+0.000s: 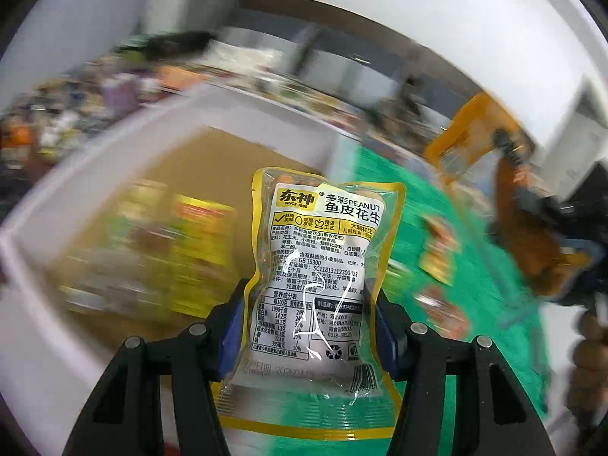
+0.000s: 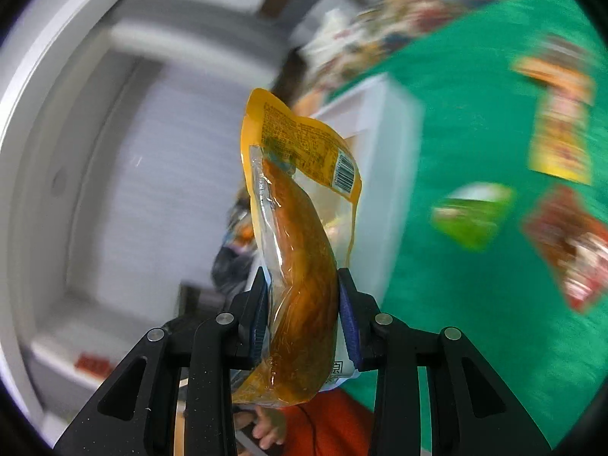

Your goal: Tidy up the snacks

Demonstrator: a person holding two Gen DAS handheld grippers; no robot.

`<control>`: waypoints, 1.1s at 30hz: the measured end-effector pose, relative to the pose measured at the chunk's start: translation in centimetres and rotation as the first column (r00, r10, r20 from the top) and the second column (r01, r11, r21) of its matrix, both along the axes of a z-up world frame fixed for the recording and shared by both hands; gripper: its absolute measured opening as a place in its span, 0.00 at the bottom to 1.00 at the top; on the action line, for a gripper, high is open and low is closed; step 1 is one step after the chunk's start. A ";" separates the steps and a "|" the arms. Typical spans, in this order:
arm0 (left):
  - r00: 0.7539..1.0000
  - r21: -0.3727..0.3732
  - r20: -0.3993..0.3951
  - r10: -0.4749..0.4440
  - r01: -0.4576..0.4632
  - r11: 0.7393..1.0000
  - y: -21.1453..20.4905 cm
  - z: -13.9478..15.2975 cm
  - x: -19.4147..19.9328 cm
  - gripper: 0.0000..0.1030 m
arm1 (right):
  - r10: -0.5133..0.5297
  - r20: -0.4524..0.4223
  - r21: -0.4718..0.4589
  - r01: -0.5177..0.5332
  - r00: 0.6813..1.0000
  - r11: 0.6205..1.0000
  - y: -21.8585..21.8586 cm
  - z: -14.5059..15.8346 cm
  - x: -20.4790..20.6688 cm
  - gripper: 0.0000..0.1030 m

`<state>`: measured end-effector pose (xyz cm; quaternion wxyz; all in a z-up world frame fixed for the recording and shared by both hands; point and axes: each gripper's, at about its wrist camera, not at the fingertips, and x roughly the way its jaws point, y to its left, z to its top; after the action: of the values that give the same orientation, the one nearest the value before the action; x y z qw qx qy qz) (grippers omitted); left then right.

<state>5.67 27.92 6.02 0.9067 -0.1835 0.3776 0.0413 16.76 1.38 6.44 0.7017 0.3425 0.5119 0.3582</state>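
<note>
Worktop [image 2: 475,266] w/ green cover spreads right of the right jaws, loose snack packs [image 2: 473,214] blurred on it. White box [image 1: 95,174] w/ snacks inside sits ahead-left of the left jaws. Left gripper [image 1: 309,326]: jaws closed on peanut pack [image 1: 319,277], held upright between them. Right gripper [image 2: 304,311]: jaws clamped on yellow snack pouch [image 2: 300,250], its top curling beyond the tips.

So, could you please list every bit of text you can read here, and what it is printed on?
Peanut packet in the left gripper:
"东神 SINCE 1990"
"多彩PEANUT 鱼皮花生"
"GB 19300"
"营养成分表"
Smaller print there: unreadable.
Yellow packet in the right gripper: barcode, print too small.
Other snacks: blurred.
</note>
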 end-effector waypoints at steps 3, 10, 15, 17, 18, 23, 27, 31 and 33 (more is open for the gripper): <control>0.988 0.085 -0.056 0.146 -0.141 0.986 4.8 -0.8 0.1 0.64 | 0.080 0.077 -0.046 -0.077 0.994 0.996 8.1 1.2 1.3 0.45; 0.939 0.149 -0.095 0.331 -0.315 0.937 10.1 -3.3 -2.5 0.81 | 0.158 0.050 -0.210 -0.144 0.986 0.967 16.9 -2.0 1.8 0.70; 0.966 0.131 -0.061 0.252 -0.243 0.961 7.4 -3.1 -4.4 0.82 | 0.116 0.085 -0.202 -0.097 0.990 0.975 12.5 -3.0 1.1 0.70; 0.986 0.098 -0.036 0.161 -0.157 0.983 4.4 -2.4 -4.8 0.86 | 0.082 0.134 -0.284 -0.041 0.988 0.958 8.9 -3.7 0.7 0.70; 0.993 0.083 -0.025 0.112 -0.109 0.991 2.7 -2.2 -4.6 0.87 | 0.055 0.167 -0.368 0.011 0.984 0.930 6.1 -4.8 -0.1 0.70; 0.980 0.027 -0.005 -0.197 0.197 0.980 -8.3 -2.1 -2.7 1.00 | -0.019 0.258 -0.694 0.199 0.966 0.691 -6.3 -10.1 -4.5 0.70; 0.924 -0.004 -0.106 -0.366 0.368 0.930 -16.2 -6.2 0.3 1.00 | -0.080 0.278 -0.802 0.277 0.957 0.529 -15.3 -12.9 -8.5 0.70; 0.896 0.052 -0.217 -0.387 0.406 0.912 -20.8 -11.2 4.0 0.99 | -0.125 0.293 -0.820 0.316 0.948 0.477 -19.7 -13.7 -9.9 0.70; 0.902 0.080 -0.226 -0.367 0.393 0.916 -21.7 -12.7 5.3 0.99 | -0.140 0.289 -0.816 0.320 0.947 0.481 -20.5 -13.9 -10.5 0.70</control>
<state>10.98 6.21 -6.72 0.8627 -0.0447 0.4947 -0.0945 6.28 -19.10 -7.49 0.8637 -0.0157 0.5036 -0.0083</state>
